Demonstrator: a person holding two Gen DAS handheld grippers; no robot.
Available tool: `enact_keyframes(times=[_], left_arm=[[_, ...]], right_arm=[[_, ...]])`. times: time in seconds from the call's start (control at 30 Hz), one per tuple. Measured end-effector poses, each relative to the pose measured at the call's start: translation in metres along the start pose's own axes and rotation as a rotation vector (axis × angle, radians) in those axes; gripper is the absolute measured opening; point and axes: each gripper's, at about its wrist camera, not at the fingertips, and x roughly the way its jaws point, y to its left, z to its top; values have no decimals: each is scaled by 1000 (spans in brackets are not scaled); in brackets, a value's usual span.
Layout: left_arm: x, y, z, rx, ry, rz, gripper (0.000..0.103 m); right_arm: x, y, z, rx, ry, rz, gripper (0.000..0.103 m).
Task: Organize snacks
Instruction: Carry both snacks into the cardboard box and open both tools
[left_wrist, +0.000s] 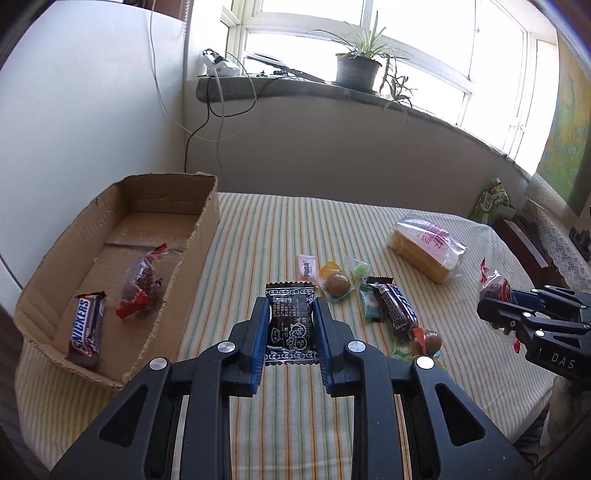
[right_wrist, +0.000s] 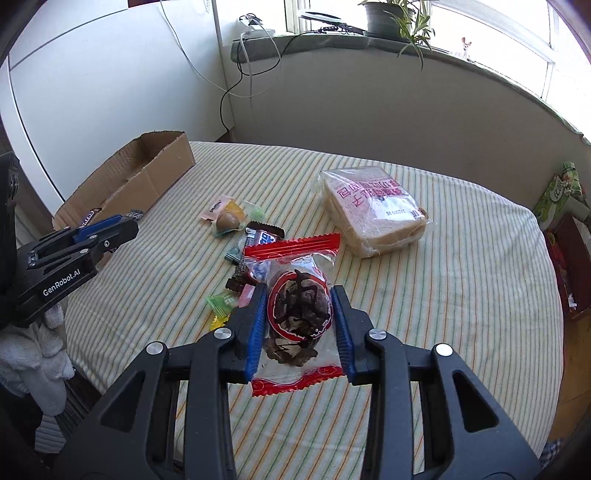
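My left gripper (left_wrist: 290, 308) is shut on a black candy packet (left_wrist: 291, 325), held above the striped cloth. My right gripper (right_wrist: 298, 295) is shut on a clear packet with red ends and dark dried meat inside (right_wrist: 297, 314); from the left wrist view that gripper (left_wrist: 491, 314) shows at the right edge with the packet (left_wrist: 493, 286). The cardboard box (left_wrist: 199, 236) at the left holds a Snickers bar (left_wrist: 86, 326) and a red-ended meat packet (left_wrist: 142, 284). Several small snacks lie mid-table: a chocolate bar (left_wrist: 395, 310), a brown round jelly (left_wrist: 338, 285), a pink sweet (left_wrist: 307, 266).
A wrapped loaf of sliced bread (right_wrist: 373, 208) lies at the far right of the table (right_wrist: 461, 295). A windowsill with a potted plant (left_wrist: 358, 66) and cables runs behind. A green packet (right_wrist: 561, 192) and red box stand off the table's right edge.
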Motion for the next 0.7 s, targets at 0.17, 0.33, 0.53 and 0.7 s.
enact_keyframes(times=[0.17, 0.33, 0.53, 0.7], left_arm=[[-15, 19, 10, -14, -43, 22, 23], [-22, 39, 15, -33, -70, 52, 23], [-27, 66, 20, -55, -89, 82, 23], [-28, 93, 23, -77, -99, 118, 23]], right_arm=[[1, 27, 19, -39, -28, 18, 35], [9, 52, 33, -66, -38, 48, 35], [20, 89, 60, -125, -54, 78, 35], [34, 123, 94, -166, -66, 139, 35]])
